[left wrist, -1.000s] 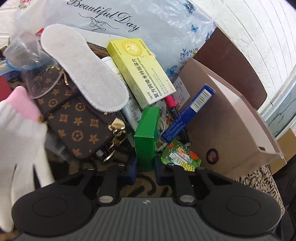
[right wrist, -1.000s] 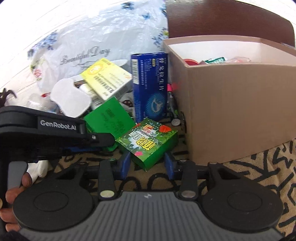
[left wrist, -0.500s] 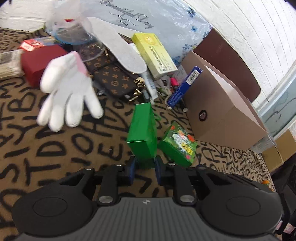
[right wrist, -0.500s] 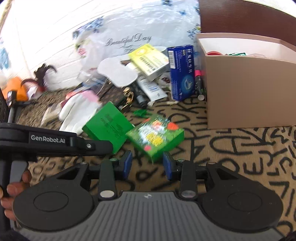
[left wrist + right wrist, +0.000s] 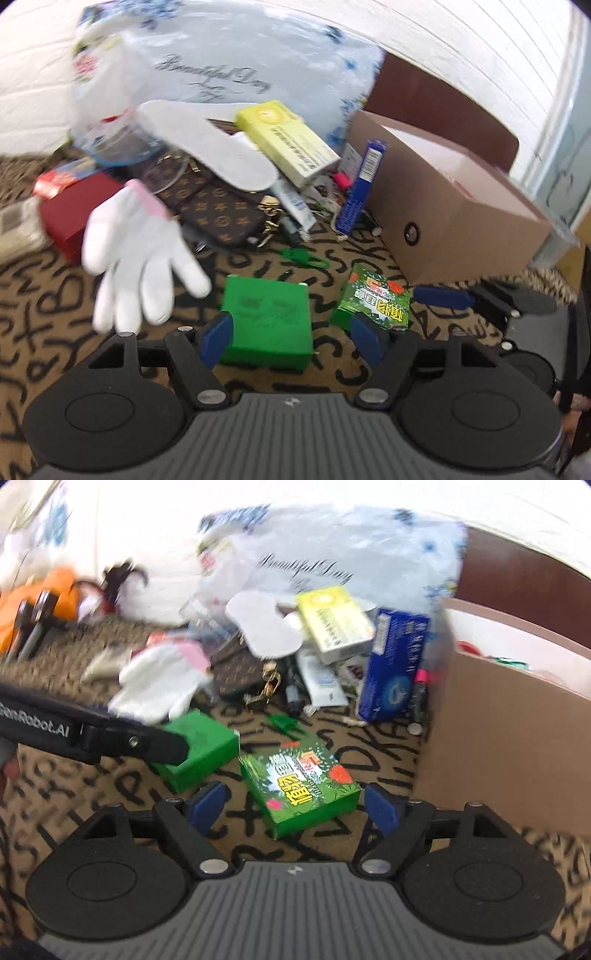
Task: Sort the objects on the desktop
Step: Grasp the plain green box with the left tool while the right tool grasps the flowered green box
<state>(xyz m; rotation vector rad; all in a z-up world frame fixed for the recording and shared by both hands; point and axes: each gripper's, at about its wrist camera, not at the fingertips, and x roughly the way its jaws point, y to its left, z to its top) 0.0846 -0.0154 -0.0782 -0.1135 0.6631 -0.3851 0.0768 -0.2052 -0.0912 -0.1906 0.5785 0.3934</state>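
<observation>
my right tool [image 5: 294, 806] is opening its jaws around the leafy green box [image 5: 301, 788], which lies flat on the patterned bench [image 5: 388, 764], pads clear of its sides. the plain green box [image 5: 201, 751] sits just beside it, under my left tool's finger [image 5: 110, 734]. the cardboard box [image 5: 509, 738] stands near the right edge.

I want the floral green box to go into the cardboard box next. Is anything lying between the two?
Nothing visible does. The floral green box lies flat on bare patterned cloth, apart from the cardboard box wall to its right. The right gripper, jaws opening, straddles it without touching. The blue box leans further back.
</observation>
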